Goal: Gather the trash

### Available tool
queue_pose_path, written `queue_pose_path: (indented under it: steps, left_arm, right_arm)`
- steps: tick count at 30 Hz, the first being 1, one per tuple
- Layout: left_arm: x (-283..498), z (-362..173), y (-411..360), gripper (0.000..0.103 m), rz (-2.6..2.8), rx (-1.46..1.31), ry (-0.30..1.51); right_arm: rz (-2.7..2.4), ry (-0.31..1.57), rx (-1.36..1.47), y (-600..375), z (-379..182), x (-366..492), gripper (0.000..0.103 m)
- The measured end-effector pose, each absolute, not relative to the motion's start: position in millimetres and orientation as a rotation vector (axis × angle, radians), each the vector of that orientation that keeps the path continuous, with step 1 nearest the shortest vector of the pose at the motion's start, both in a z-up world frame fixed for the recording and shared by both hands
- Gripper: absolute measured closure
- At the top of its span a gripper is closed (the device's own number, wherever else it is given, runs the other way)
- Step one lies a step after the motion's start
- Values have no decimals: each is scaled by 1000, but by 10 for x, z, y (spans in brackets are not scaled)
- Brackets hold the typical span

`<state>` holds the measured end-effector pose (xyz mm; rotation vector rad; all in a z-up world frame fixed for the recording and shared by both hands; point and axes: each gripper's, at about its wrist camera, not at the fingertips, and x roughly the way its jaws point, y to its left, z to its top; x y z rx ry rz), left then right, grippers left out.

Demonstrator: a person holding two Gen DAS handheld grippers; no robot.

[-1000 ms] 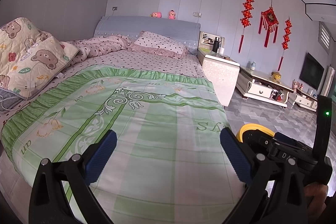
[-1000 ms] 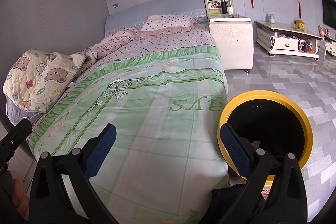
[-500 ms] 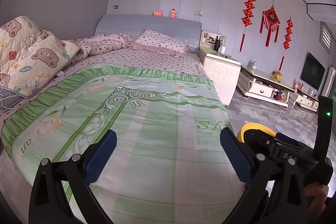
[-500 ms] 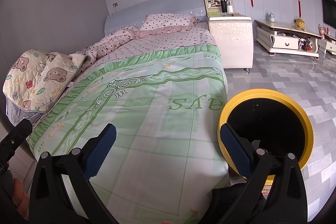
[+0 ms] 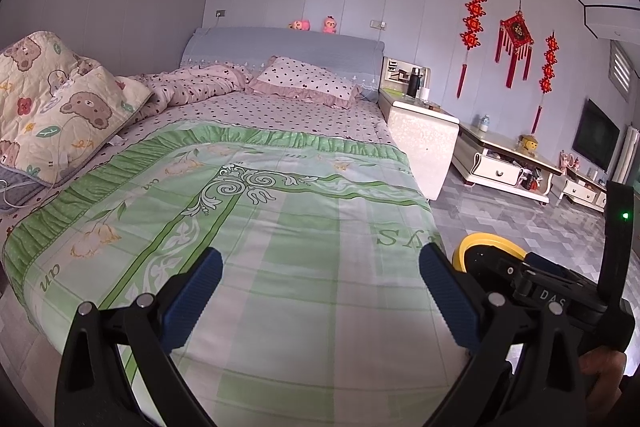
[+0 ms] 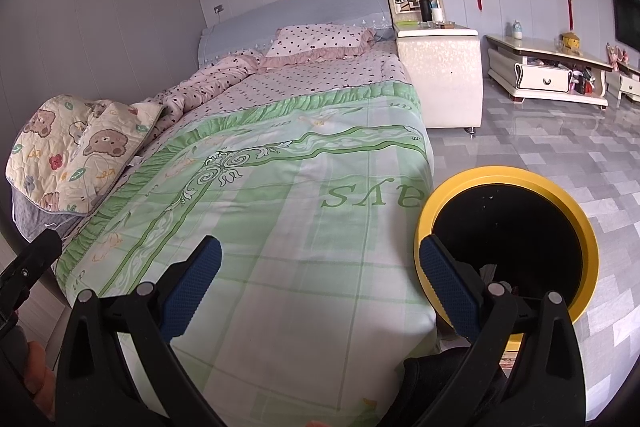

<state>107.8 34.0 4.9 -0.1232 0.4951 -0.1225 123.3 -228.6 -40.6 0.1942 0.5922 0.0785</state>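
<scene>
Left gripper [image 5: 318,289] hangs over the foot of the bed, fingers spread wide, nothing between them. Right gripper [image 6: 318,287] likewise spread and empty, angled so the yellow-rimmed trash bin [image 6: 560,203] sits at 3 o'clock on the floor, hard against the bed's corner — likely parked there for short drops. No trash visible on the green quilt [image 5: 280,227]; probably a scan for the next piece.

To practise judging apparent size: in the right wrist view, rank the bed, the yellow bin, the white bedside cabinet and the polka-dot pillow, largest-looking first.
1. bed
2. yellow bin, enlarged by nearness
3. white bedside cabinet
4. polka-dot pillow; close to the cabinet, unsure
</scene>
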Motion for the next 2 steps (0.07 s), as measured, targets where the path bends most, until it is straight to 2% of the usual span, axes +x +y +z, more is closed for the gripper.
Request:
queue_pose_path:
  steps: [2]
  left_arm:
    - [1076, 48, 344, 8, -117, -122, 495]
  right_arm:
    - [78, 593, 194, -2285, -408, 1234, 8]
